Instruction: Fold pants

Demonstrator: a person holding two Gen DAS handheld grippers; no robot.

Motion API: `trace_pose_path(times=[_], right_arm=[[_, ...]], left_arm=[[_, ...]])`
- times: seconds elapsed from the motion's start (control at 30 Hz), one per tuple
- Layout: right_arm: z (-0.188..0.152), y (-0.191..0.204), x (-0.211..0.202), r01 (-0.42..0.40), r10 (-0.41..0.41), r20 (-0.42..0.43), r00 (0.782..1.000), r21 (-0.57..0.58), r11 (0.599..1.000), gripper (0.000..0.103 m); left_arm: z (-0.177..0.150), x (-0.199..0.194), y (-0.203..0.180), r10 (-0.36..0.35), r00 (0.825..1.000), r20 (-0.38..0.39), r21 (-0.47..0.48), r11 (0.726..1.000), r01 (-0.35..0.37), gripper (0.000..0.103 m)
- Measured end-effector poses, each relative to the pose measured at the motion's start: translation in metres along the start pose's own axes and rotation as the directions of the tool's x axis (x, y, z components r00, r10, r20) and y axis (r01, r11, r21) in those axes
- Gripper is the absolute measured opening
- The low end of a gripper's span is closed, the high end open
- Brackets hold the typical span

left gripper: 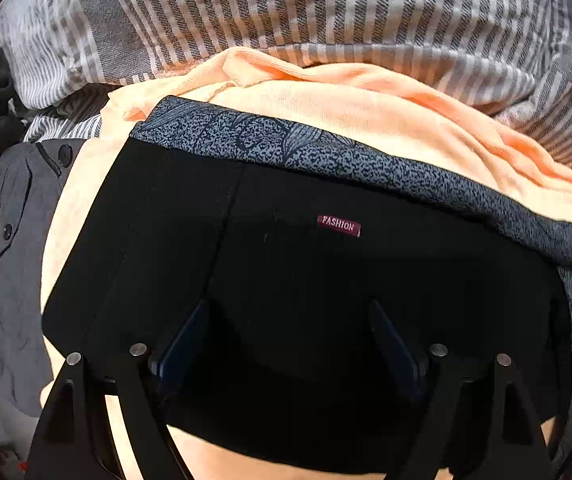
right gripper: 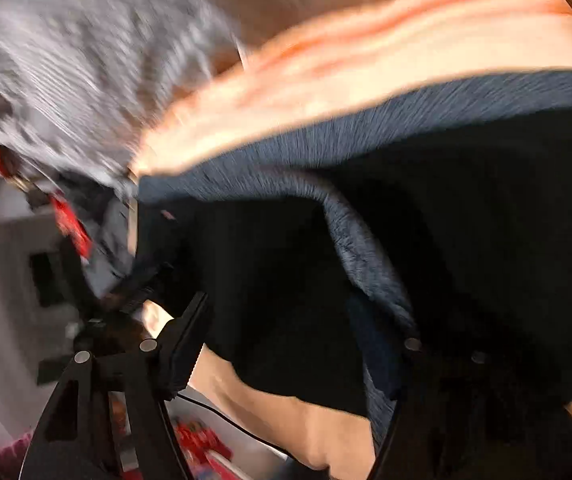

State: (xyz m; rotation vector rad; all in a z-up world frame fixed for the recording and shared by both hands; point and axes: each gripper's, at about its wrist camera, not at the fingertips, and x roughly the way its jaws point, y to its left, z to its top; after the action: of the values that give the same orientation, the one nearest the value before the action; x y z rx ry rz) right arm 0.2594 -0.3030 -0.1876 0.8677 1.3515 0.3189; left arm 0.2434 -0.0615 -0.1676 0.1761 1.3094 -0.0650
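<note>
The black pants (left gripper: 286,248) lie folded on a peach cloth (left gripper: 366,108), with a grey patterned waistband (left gripper: 326,152) along the far edge and a red "FASHION" label (left gripper: 338,225). My left gripper (left gripper: 290,312) is open, its fingers spread just above the black fabric. The right wrist view is motion-blurred: my right gripper (right gripper: 281,312) is open over the black pants (right gripper: 466,200), with the grey waistband (right gripper: 366,248) curling between the fingers. The left gripper (right gripper: 125,292) shows at its left.
A grey-and-white striped blanket (left gripper: 326,8) lies behind the peach cloth. A grey buttoned garment (left gripper: 5,240) lies to the left. The right wrist view shows the striped blanket (right gripper: 85,80), red items (right gripper: 69,224) and a floor below the edge.
</note>
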Motion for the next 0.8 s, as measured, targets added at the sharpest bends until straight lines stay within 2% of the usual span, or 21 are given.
trace_pose_path(times=[0.1, 0.13, 0.27, 0.4, 0.47, 0.53, 0.63, 0.7, 0.8], right_arm=[[-0.019, -0.004, -0.046, 0.099, -0.095, 0.112, 0.989, -0.026, 0.995, 0.079], [-0.026, -0.008, -0.058, 0.133, -0.129, 0.136, 0.982, -0.025, 0.991, 0.079], [-0.085, -0.037, -0.103, 0.214, -0.227, 0.209, 0.951, 0.083, 0.973, 0.079], [-0.149, -0.066, -0.129, 0.255, -0.299, 0.251, 0.921, 0.194, 0.947, 0.079], [-0.194, -0.088, -0.145, 0.252, -0.323, 0.270, 0.907, 0.265, 0.931, 0.079], [-0.238, -0.100, -0.147, 0.239, -0.340, 0.279, 0.898, 0.341, 0.909, 0.079], [-0.289, -0.127, -0.145, 0.239, -0.371, 0.261, 0.892, 0.425, 0.873, 0.079], [-0.320, -0.137, -0.140, 0.220, -0.376, 0.262, 0.889, 0.475, 0.852, 0.079], [-0.350, -0.151, -0.130, 0.186, -0.373, 0.265, 0.889, 0.535, 0.824, 0.079]], left_arm=[[0.001, -0.007, -0.008, 0.057, 0.998, -0.023, 0.010, 0.998, -0.057, 0.083], [-0.002, -0.013, -0.012, 0.045, 0.999, -0.014, 0.018, 0.999, -0.045, 0.083], [-0.018, -0.035, -0.041, -0.027, 1.000, -0.016, 0.075, 0.997, 0.028, 0.083], [-0.045, -0.051, -0.082, -0.142, 0.989, -0.046, 0.169, 0.975, 0.148, 0.083], [-0.062, -0.052, -0.103, -0.215, 0.973, -0.087, 0.199, 0.953, 0.228, 0.083], [-0.079, -0.055, -0.121, -0.257, 0.958, -0.126, 0.214, 0.936, 0.280, 0.083], [-0.105, -0.060, -0.145, -0.339, 0.923, -0.182, 0.227, 0.899, 0.375, 0.083], [-0.120, -0.058, -0.163, -0.366, 0.903, -0.226, 0.253, 0.873, 0.418, 0.083], [-0.133, -0.050, -0.178, -0.377, 0.881, -0.286, 0.268, 0.851, 0.451, 0.083]])
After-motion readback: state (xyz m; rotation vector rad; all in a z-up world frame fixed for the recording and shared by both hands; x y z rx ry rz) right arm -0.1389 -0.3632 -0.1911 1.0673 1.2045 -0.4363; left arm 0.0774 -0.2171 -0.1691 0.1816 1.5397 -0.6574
